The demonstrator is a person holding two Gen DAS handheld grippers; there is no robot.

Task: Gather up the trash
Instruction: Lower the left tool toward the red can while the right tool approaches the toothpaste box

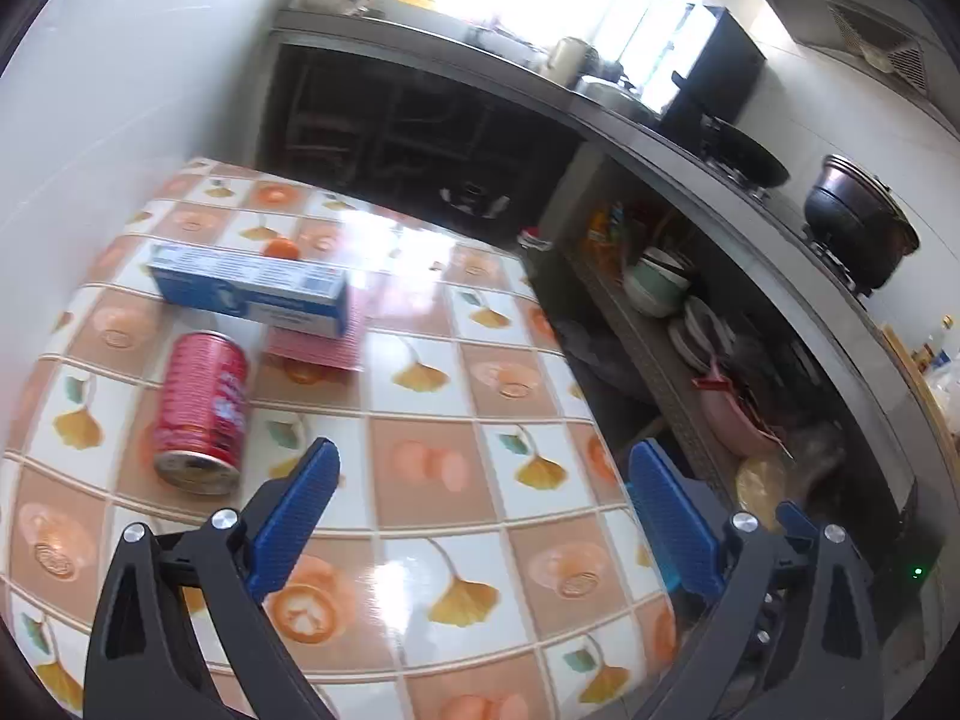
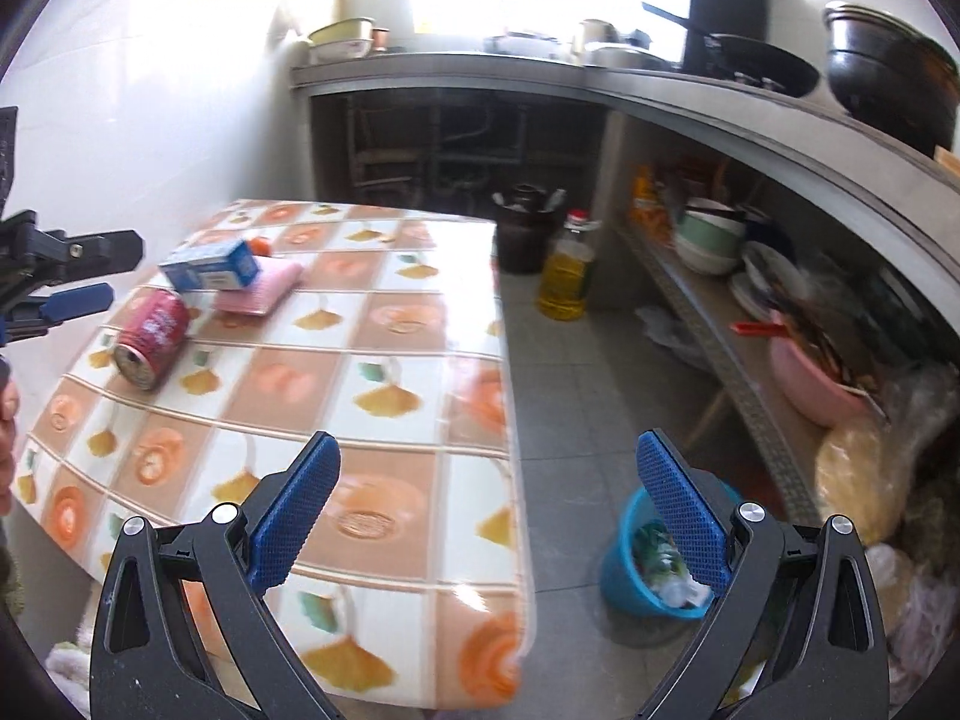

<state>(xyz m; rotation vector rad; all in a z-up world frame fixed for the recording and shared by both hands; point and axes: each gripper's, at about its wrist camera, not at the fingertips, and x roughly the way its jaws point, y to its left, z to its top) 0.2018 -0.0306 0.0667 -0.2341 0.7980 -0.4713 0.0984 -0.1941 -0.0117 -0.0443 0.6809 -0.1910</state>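
A red can [image 1: 203, 407] lies on its side on the tiled table [image 1: 432, 420]; it also shows in the right wrist view [image 2: 151, 337]. Behind it a blue and white carton [image 1: 252, 288] rests partly on a pink cloth [image 1: 324, 343]. A small orange object [image 1: 281, 248] sits behind the carton. My left gripper [image 1: 480, 462] is open and empty above the table, to the right of the can. My right gripper [image 2: 489, 456] is open and empty above the table's near right edge. A blue trash bucket [image 2: 651, 564] with rubbish in it stands on the floor.
A white wall runs along the table's left side. A grey counter [image 2: 690, 96] with a wok and pot curves around the right, with a shelf of bowls and a pink basin [image 2: 810, 378] beneath. An oil bottle [image 2: 564, 270] and dark bin [image 2: 528, 234] stand on the floor.
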